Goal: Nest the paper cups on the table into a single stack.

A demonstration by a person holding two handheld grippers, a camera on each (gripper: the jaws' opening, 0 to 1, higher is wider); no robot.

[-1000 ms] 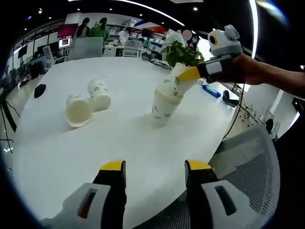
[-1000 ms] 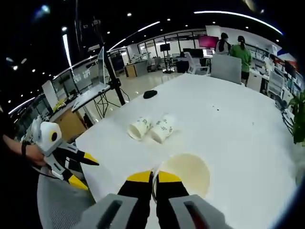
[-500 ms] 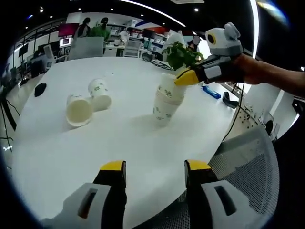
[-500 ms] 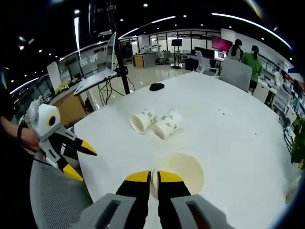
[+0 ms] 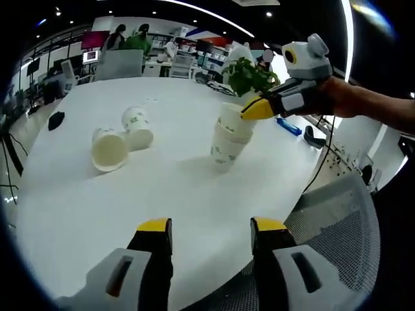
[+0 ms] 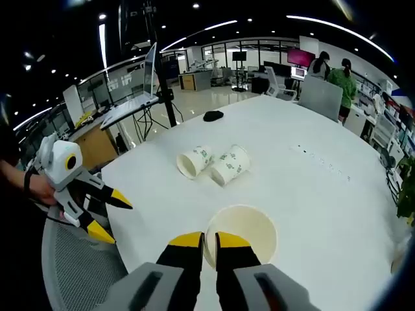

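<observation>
Right gripper (image 6: 209, 238) clenched on stack (image 5: 229, 137) rim; left gripper (image 5: 211, 227) released, nearer two fallen cups (image 5: 122, 137) lying far left.

An open office with ceiling strip lights (image 6: 324, 21), desks, glass partitions, and a mesh chair (image 5: 337, 220).

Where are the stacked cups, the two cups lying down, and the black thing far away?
stacked cups (image 5: 227, 146), left gripper view, side wall
lying cups (image 6: 211, 163), right gripper view, where they touch
black thing (image 6: 213, 116), right gripper view, its top
</observation>
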